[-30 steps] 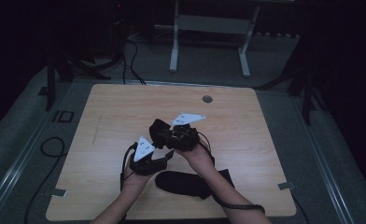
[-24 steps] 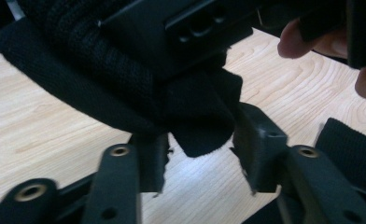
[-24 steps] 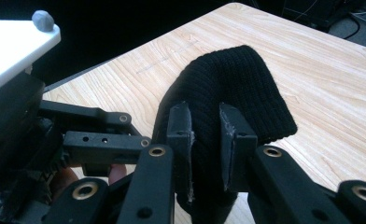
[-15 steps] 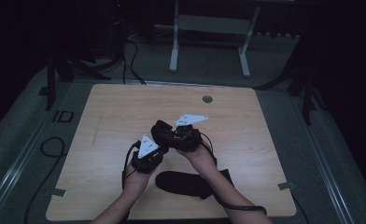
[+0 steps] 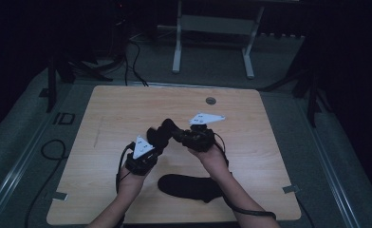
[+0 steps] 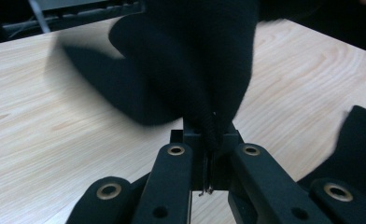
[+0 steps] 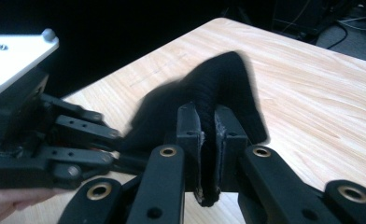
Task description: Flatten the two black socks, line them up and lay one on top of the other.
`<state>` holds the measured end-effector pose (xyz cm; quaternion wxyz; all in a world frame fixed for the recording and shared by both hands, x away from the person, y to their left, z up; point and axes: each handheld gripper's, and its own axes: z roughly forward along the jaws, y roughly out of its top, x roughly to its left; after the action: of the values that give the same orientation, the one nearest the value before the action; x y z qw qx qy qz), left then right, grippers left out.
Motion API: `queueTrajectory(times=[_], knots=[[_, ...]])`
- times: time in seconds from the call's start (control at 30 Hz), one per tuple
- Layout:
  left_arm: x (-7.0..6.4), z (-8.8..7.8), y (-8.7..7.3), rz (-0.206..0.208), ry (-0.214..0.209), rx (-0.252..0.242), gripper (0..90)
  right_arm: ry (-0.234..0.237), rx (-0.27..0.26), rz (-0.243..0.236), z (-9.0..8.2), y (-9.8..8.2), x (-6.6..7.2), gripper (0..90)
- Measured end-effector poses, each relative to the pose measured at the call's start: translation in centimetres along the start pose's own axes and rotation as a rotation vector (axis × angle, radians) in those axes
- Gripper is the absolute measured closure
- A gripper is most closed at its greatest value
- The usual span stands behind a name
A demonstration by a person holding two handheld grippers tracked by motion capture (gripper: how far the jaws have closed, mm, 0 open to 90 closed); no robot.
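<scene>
A black sock [image 5: 167, 129] hangs just above the wooden table [image 5: 117, 114], stretched between both grippers. My left gripper [image 5: 154, 141] is shut on one edge of it; in the left gripper view the jaws stand together with sock [image 6: 195, 70] fabric pinched at the gripper's [image 6: 208, 156] tips. My right gripper [image 5: 177, 134] is shut on the other end, and its jaws have just been closing further with the sock [image 7: 218, 79] between them at the gripper's [image 7: 208, 135] tips. The left gripper [image 7: 109, 140] also reaches in from the left there. A second black sock [image 5: 189, 186] lies flat near the front edge.
A round grommet [image 5: 210, 100] sits in the table near its far edge. Beyond the table stand a white metal frame [image 5: 212, 23] and floor cables [image 5: 132, 52]. The person's forearms come in over the front edge. The second sock [image 6: 358, 149] edges into the left gripper view.
The right gripper has shifted a little to the right, drawing the sock out between the two grippers. The left hand has hardly moved.
</scene>
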<state>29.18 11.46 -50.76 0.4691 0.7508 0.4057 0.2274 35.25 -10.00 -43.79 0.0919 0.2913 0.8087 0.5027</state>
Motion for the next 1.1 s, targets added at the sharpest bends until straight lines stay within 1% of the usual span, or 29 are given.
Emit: queueTrajectory(times=[0.03,0.1,0.13,0.2,0.27,0.3,0.33,0.43,0.5,0.57,0.67,0.73,0.8,0.83,0.9,0.93,0.97,1.0,1.03,1.07,1.1], knots=[[0.2,-0.1,0.0,0.008,0.0,0.006,88.7,-0.004,-0.006,0.011,-0.3,0.0,-0.4,82.9],[0.3,-0.3,0.0,0.019,0.013,0.003,88.8,0.006,0.005,0.02,-0.7,-0.2,-0.9,83.2],[0.3,-0.3,0.0,0.023,0.018,0.01,88.7,-0.004,0.011,0.01,-0.6,-0.4,-0.9,83.3],[0.5,-0.4,0.0,0.008,0.024,0.014,88.7,-0.011,0.026,-0.005,-0.6,-0.8,-0.8,83.4],[0.5,-0.3,0.0,0.014,0.035,0.017,88.6,0.002,0.024,0.011,-0.7,-1.1,-1.1,83.3],[0.5,-0.3,-0.1,0.016,0.033,0.017,88.7,0.003,0.023,0.014,-0.8,-1.2,-1.1,83.3],[0.4,-0.3,-0.1,0.023,0.04,0.02,88.6,0.0,0.026,0.013,-0.8,-1.4,-1.2,83.3],[0.1,0.0,-0.2,0.029,0.037,0.028,88.6,-0.009,0.037,0.01,-0.9,-1.7,-1.4,83.3],[-0.1,0.5,-0.3,0.037,0.026,0.042,88.5,-0.012,0.045,0.01,-1.0,-2.1,-1.7,83.3],[-0.2,0.9,-0.6,0.031,0.016,0.046,88.2,-0.016,0.061,0.011,-1.0,-2.8,-2.1,83.3],[-0.6,1.8,-1.0,0.028,-0.002,0.062,87.7,-0.019,0.085,0.03,-0.9,-4.0,-2.9,83.3],[-1.0,2.4,-1.3,0.037,-0.011,0.082,87.7,-0.021,0.098,0.05,-0.9,-4.8,-3.4,83.3],[-1.4,2.9,-1.5,0.048,-0.011,0.099,88.1,-0.033,0.108,0.056,-0.8,-5.4,-3.6,83.3],[-1.5,3.2,-1.5,0.044,-0.022,0.111,88.0,-0.036,0.112,0.062,-0.8,-5.7,-3.7,83.3],[-1.5,3.8,-1.8,0.029,-0.026,0.119,87.8,-0.046,0.127,0.057,-0.7,-6.1,-3.9,83.3],[-1.4,4.1,-1.8,0.019,-0.041,0.129,87.4,-0.042,0.131,0.065,-0.7,-6.4,-4.2,83.3],[-1.3,4.2,-1.9,0.008,-0.047,0.131,85.3,-0.045,0.137,0.067,-0.6,-6.6,-4.3,83.3],[-1.2,4.4,-2.0,-0.007,-0.049,0.135,80.0,-0.057,0.14,0.066,-0.6,-6.7,-4.4,83.3],[-1.0,4.6,-2.1,-0.015,-0.064,0.155,75.5,-0.059,0.148,0.071,-0.6,-6.9,-4.7,83.3],[-0.9,4.8,-2.2,-0.026,-0.075,0.182,69.1,-0.056,0.156,0.078,-0.6,-7.1,-4.9,83.3],[-0.8,4.8,-2.4,-0.025,-0.069,0.186,66.0,-0.067,0.164,0.084,-0.6,-7.4,-5.2,83.3]])
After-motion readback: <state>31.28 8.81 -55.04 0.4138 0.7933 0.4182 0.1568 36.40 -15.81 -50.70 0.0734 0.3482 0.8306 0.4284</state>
